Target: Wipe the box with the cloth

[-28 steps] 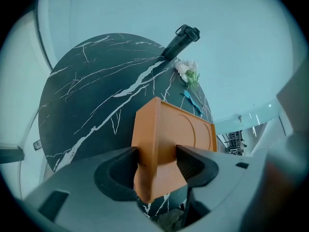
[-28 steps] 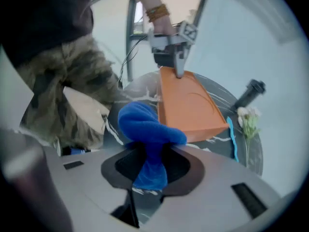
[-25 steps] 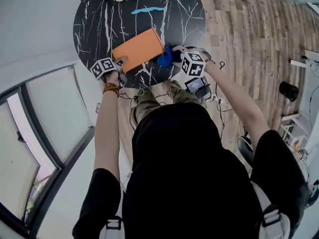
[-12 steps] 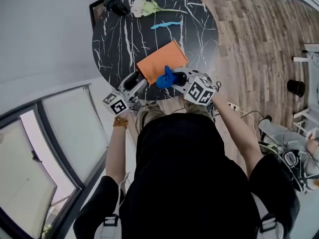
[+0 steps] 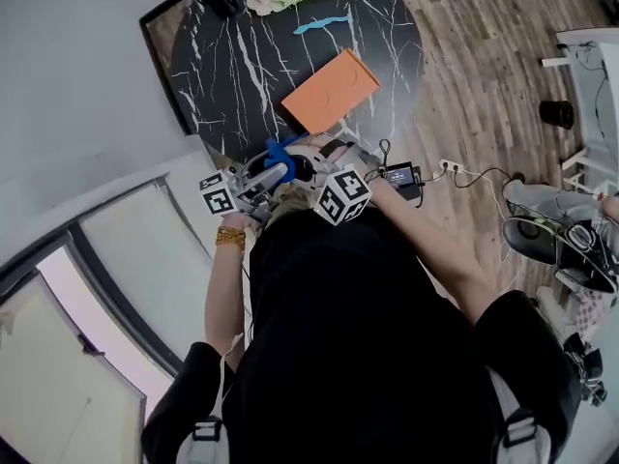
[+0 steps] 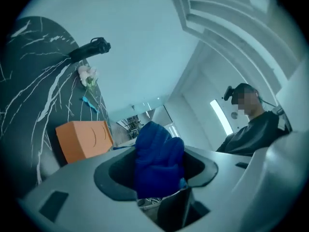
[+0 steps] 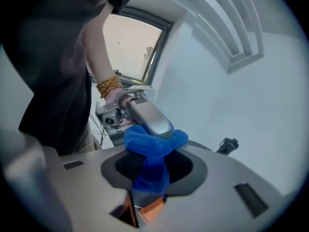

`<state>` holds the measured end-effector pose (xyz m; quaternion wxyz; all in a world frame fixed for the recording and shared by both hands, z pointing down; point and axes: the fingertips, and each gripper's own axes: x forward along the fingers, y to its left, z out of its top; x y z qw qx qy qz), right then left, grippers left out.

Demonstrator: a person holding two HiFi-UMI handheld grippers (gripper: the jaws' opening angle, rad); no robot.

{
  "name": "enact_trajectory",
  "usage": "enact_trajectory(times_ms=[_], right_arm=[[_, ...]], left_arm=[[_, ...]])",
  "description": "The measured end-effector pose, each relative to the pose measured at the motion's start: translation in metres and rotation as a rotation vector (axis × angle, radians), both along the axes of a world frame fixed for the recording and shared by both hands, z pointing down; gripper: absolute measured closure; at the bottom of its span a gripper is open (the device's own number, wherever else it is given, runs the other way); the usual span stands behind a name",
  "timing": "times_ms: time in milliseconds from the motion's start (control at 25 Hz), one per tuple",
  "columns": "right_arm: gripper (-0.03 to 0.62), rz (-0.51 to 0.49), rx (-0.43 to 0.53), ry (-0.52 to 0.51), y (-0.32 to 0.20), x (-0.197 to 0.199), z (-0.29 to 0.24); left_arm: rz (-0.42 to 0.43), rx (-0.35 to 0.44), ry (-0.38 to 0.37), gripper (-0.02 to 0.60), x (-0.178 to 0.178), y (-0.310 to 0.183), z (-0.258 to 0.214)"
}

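Readable text: none is showing in any view.
Left marker cube point(image 5: 219, 198): is carrying black-and-white square patterns only, no letters or digits.
Right marker cube point(image 5: 343, 196): is showing the same kind of square patterns, nothing to read.
Orange box point(image 5: 330, 91): is lying on the counter point(image 5: 232, 75) with a plain face; in the left gripper view only two faint curved lines are showing on it, no print.
Small device screen point(image 5: 399, 176): is glowing, too small to read.

Both forearms bend inward, and the grippers meet tip to tip. The right gripper point(image 5: 298, 162) clamps the cloth point(image 5: 278, 150). The left gripper point(image 5: 277, 174) has wide jaws that have just been closing slightly, with the cloth between them.
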<state>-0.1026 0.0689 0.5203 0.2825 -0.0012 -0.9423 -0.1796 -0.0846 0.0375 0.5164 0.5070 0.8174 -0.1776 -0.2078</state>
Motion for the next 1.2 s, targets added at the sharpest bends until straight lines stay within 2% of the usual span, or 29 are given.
enact_trajectory(times_ms=[120,200,320,400,440,480,520,560,600,640,760,880,1040,1200], right_arm=[[0.478,-0.008,0.010,-0.023,0.013,-0.019,0.010],[0.471,0.003,0.017,-0.033,0.015,-0.023,0.015],[0.454,0.019,0.011,0.006,0.010,-0.014,0.028],[0.453,0.072,-0.011,0.055,-0.003,0.005,0.042],[0.454,0.124,-0.027,0.086,-0.015,0.020,0.052],[0.454,0.194,-0.046,0.123,-0.029,0.037,0.063],[0.454,0.275,-0.064,0.169,-0.047,0.056,0.076],[0.454,0.357,-0.080,0.221,-0.065,0.076,0.091],[0.454,0.434,-0.096,0.278,-0.083,0.094,0.105],[0.454,0.500,-0.114,0.335,-0.096,0.110,0.119],[0.454,0.641,-0.186,0.437,-0.121,0.135,0.147],[0.454,0.703,-0.279,0.473,-0.140,0.128,0.157],[0.454,0.730,-0.376,0.538,-0.156,0.120,0.162],[0.456,0.735,-0.512,0.583,-0.149,0.115,0.176]], left_arm=[[0.068,-0.003,0.030,0.357,-0.019,0.011,0.003],[0.096,0.005,0.022,0.365,-0.024,0.013,0.005],[0.113,0.017,-0.065,0.374,-0.025,0.009,0.018],[0.032,-0.003,-0.141,0.390,-0.037,-0.005,0.034],[-0.053,-0.024,-0.209,0.390,-0.050,-0.016,0.047],[-0.152,-0.043,-0.316,0.390,-0.066,-0.029,0.064],[-0.238,-0.048,-0.455,0.390,-0.082,-0.042,0.083],[-0.287,-0.035,-0.598,0.390,-0.092,-0.054,0.101],[-0.293,-0.009,-0.717,0.390,-0.095,-0.063,0.116],[-0.265,0.022,-0.800,0.390,-0.091,-0.069,0.127],[-0.149,0.101,-0.929,0.390,-0.065,-0.083,0.148],[-0.091,0.129,-0.978,0.390,-0.048,-0.098,0.160],[-0.057,0.119,-0.955,0.390,-0.031,-0.103,0.167],[-0.048,0.102,-0.924,0.390,-0.024,-0.106,0.173]])
